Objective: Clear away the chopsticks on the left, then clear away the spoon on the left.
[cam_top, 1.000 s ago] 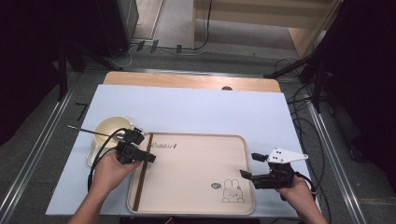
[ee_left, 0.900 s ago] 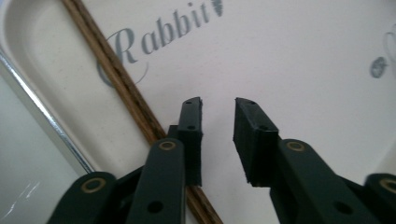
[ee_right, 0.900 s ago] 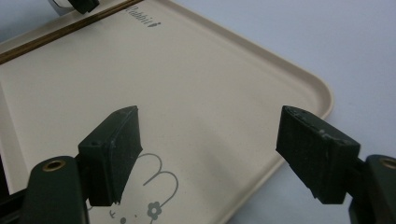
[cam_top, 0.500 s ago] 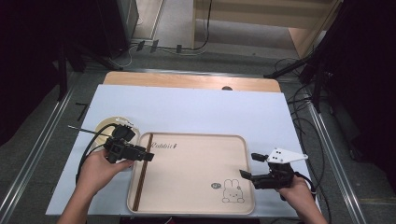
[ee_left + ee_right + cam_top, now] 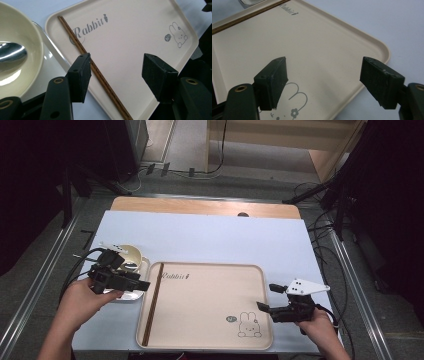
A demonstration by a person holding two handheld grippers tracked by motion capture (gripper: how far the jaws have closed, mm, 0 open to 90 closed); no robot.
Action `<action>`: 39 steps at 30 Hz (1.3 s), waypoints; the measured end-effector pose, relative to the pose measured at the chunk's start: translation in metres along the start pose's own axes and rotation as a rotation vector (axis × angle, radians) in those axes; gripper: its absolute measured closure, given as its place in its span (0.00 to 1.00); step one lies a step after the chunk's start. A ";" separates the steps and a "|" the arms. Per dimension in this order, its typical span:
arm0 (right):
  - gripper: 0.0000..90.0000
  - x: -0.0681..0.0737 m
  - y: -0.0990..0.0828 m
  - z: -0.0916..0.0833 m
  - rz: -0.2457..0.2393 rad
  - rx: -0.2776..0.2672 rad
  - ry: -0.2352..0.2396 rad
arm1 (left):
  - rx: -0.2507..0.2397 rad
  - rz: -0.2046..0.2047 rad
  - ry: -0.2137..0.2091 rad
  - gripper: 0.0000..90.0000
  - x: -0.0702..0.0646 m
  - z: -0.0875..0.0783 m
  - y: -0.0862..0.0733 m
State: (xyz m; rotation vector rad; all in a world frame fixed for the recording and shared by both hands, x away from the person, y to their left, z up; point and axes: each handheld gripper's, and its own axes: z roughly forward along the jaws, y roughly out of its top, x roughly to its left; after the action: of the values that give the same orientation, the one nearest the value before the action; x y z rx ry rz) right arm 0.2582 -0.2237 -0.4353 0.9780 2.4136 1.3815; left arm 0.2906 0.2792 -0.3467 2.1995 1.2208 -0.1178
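Observation:
A cream tray (image 5: 210, 320) with a rabbit print lies on the pale blue mat. A pair of dark wooden chopsticks (image 5: 152, 307) lies along the tray's left side, and they run under my left jaws in the left gripper view (image 5: 100, 75). My left gripper (image 5: 142, 281) hovers above the tray's left rim. Its jaws (image 5: 116, 72) have just been opening and have nothing between them. My right gripper (image 5: 266, 297) stands open over the tray's near right corner (image 5: 377, 47), by the rabbit print, and is empty.
A cream bowl (image 5: 131, 254) with a metal spoon (image 5: 11, 53) in it sits on a small silvery dish (image 5: 127, 295) left of the tray. Cables trail off both grippers. The table's wooden far edge (image 5: 205, 207) lies beyond the mat.
My left gripper has drawn back to the left from the tray's left end and risen, and its jaws have opened. The chopsticks lie on the tray. The right gripper has stayed put.

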 end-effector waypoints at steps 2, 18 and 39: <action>0.24 0.000 0.000 0.000 0.000 0.000 0.000 | -0.005 -0.001 0.001 0.44 0.002 -0.006 -0.003; 0.24 0.000 -0.001 -0.003 0.003 -0.005 -0.005 | -0.040 -0.070 0.008 0.44 0.031 -0.035 -0.021; 0.24 -0.002 0.000 -0.002 0.001 -0.006 -0.007 | -0.047 -0.079 0.102 0.43 0.074 -0.064 -0.031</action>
State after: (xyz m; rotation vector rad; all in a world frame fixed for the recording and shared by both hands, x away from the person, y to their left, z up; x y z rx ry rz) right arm 0.2587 -0.2262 -0.4348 0.9812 2.4034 1.3826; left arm 0.2949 0.3808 -0.3356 2.1400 1.3533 -0.0087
